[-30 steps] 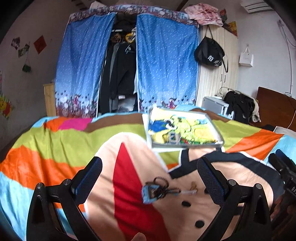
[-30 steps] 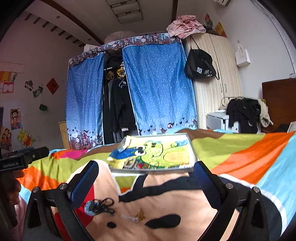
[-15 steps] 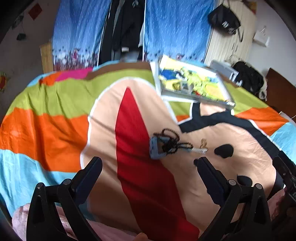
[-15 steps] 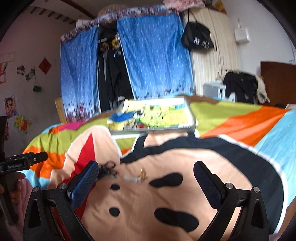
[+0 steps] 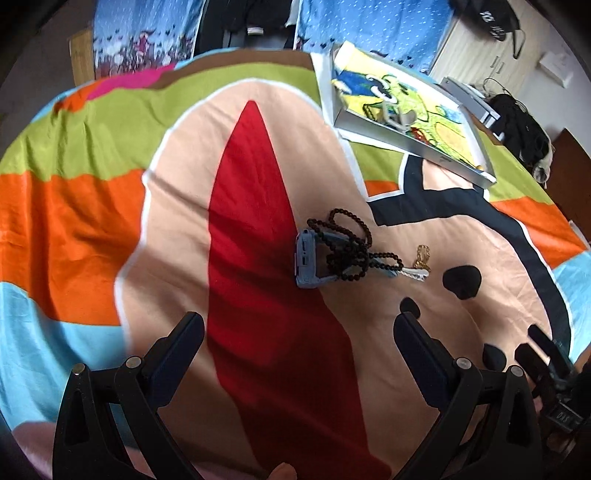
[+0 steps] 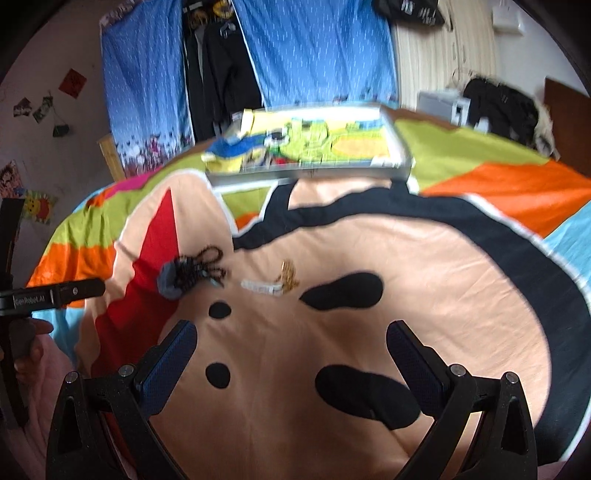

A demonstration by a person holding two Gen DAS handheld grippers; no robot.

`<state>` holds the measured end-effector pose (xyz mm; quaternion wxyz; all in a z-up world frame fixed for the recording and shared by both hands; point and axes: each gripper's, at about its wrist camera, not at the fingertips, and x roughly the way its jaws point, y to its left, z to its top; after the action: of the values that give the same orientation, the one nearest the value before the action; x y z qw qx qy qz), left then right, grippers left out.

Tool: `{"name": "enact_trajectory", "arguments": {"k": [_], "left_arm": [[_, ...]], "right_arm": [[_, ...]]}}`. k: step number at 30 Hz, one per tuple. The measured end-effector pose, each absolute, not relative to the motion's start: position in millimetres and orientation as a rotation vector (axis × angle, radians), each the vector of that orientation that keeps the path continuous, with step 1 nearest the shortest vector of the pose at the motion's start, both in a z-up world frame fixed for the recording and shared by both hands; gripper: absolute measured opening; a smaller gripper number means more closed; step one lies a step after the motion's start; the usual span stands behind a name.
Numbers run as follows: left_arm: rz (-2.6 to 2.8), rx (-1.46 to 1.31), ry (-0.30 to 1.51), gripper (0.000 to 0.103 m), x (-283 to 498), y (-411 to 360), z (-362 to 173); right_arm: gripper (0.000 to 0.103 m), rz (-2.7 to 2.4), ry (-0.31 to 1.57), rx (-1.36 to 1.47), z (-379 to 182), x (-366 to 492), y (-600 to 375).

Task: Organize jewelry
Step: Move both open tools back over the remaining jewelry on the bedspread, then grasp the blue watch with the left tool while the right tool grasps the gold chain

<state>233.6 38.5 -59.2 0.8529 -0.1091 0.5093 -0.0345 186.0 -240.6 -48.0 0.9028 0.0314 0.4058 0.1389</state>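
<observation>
The tray (image 6: 306, 173) contents are smeared by motion blur; the white clip (image 5: 415, 274) is partly covered by beads (image 5: 351, 254).

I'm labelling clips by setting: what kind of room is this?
Most likely a bedroom. The jewelry lies on a bed's cartoon-print bedspread, a blue-curtained wardrobe with dark clothes hanging stands behind it, and a black bag hangs on a cabinet.

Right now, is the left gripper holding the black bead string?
No: the left gripper is open and empty, while the black bead string lies on the bedspread, draped over a blue case.
</observation>
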Motion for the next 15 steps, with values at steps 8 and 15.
{"name": "enact_trajectory", "arguments": {"k": [8, 15], "left_arm": [[-0.042, -0.152, 1.135, 0.100, 271, 35, -79], [-0.032, -0.084, 1.159, 0.100, 292, 32, -103]], "right_arm": [[0.103, 0.322, 0.943, 0.117, -65, 221, -249], [0.103, 0.346, 0.964, 0.078, -81, 254, -246]]}}
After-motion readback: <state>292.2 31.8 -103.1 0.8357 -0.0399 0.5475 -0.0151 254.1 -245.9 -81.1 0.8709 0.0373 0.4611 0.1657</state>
